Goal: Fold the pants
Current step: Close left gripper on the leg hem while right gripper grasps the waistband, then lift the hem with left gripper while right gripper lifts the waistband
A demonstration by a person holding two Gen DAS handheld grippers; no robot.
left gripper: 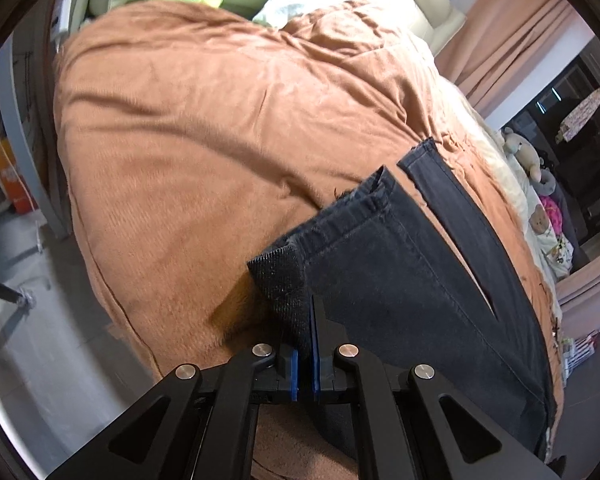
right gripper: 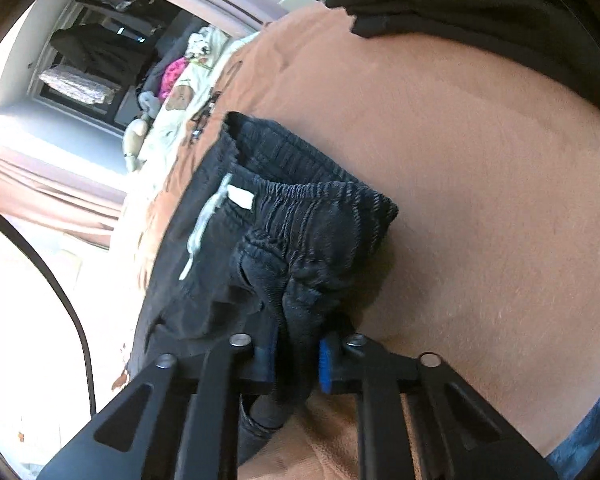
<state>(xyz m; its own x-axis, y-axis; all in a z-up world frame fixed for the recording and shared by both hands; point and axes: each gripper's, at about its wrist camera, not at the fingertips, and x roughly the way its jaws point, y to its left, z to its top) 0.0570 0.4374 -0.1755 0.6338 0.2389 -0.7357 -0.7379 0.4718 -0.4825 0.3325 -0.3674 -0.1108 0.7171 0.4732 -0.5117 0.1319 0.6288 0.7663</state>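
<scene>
L gripper (left gripper: 305,354): jaws pinched nearly together w/ a corner of the pants (left gripper: 400,280) clamped between the blue pads (left gripper: 295,368), right at the fingertips. It's a leg-hem corner, folded up just ahead of the tips. From there the dark pants run ahead and to the right of the gripper; two legs lie side by side, long axis slanting away, hems at the far end, a narrow wedge of brown blanket (left gripper: 204,132) showing between them. Gripper tilts down toward the bed. Beyond the pants the blanket spreads far ahead and left; soft toys (left gripper: 526,156) sit off to the far right, curtain (left gripper: 512,40) past them.

R gripper (right gripper: 296,364): jaws closed on a bunched wad of the pants (right gripper: 300,240) at the waist end, fabric filling the gap between the pads (right gripper: 325,364). Elastic waistband stands up just ahead of the tips, opening facing away, white label (right gripper: 240,196) inside, left of centre. Rest of the pants trails left and back under the gripper. Gripper angles down, rolled so the bed looks tilted. Blanket (right gripper: 480,200) spreads right and ahead; dark folded clothes (right gripper: 440,4) at the far top.
</scene>
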